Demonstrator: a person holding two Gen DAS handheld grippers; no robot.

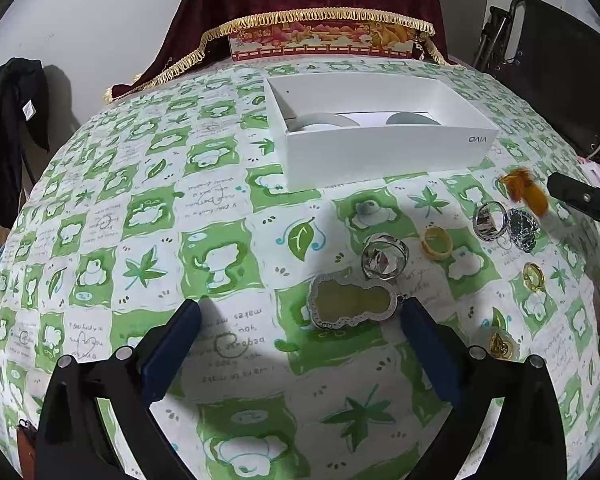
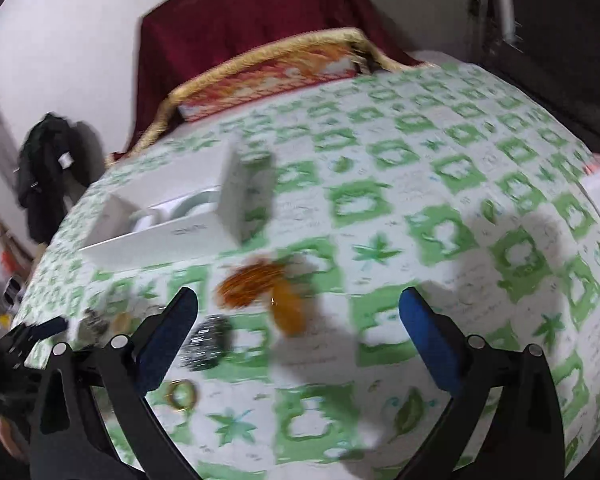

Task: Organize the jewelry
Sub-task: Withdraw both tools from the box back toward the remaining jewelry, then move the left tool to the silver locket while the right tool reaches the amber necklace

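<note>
A round table [image 1: 228, 216] under a green-patterned cloth is backed by a white wall [image 1: 100, 20], a white box [image 1: 384, 148] and scattered rings [image 1: 384, 258] are seen, and both the left gripper [image 1: 300, 332] and right gripper [image 2: 300, 320] are held spread wide, grasping nothing.

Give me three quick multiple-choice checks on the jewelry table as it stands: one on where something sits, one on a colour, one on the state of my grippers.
1. Where is the gourd-shaped pendant lying?
A. inside the white box
B. on the tablecloth, in front of the box
C. held in a gripper

2. What colour is the tassel charm?
A. amber-orange
B. blue
C. white

3. What state is the left gripper in?
A. shut on a ring
B. shut on nothing
C. open, holding nothing

Answers:
1 B: it lies flat on the tablecloth, nearer than the white box.
2 A: both views show it amber-orange.
3 C: its jaws stand wide apart, with only cloth between.
</note>
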